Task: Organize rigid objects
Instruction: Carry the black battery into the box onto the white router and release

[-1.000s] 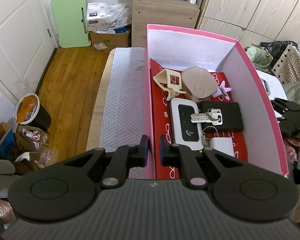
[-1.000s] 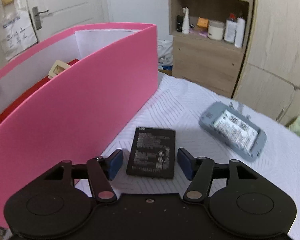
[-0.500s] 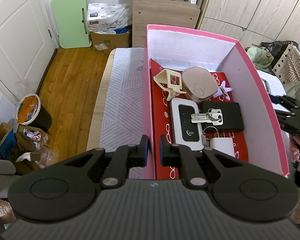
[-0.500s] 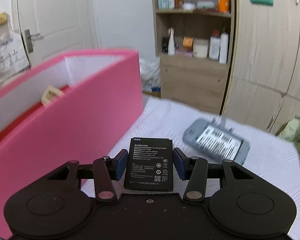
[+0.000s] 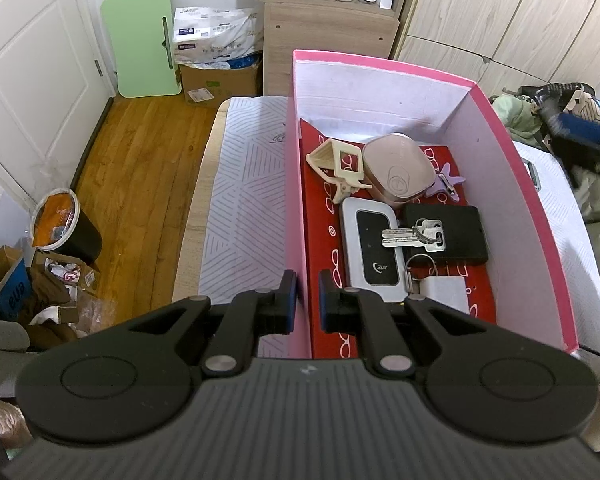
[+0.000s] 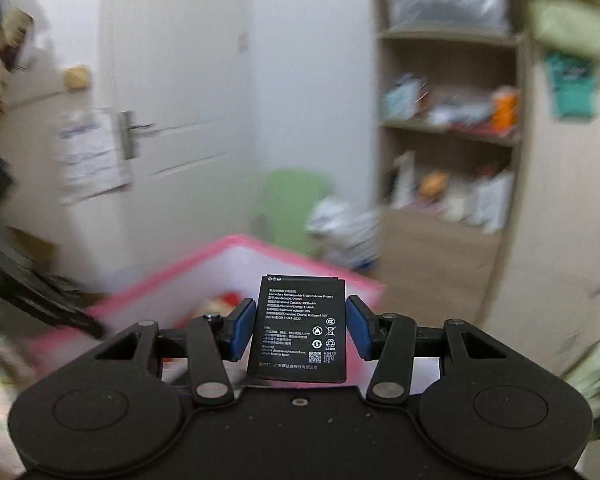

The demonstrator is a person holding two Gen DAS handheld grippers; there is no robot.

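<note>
Behind, at 12 o'clock, shelves are blurring; right gripper (image 6: 301,330) jaws are clamping a battery (image 6: 298,330); left gripper (image 5: 304,296) jaws are pinching the pink box (image 5: 540,240) wall.

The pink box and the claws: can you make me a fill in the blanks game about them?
1. The right claw is holding a black ____.
2. The left claw is pinching the ____ of the pink box.
3. The keys lie inside the box on a ____ liner.
4. The green board leans against the ____.

Missing words: battery; wall; red; wall
</note>
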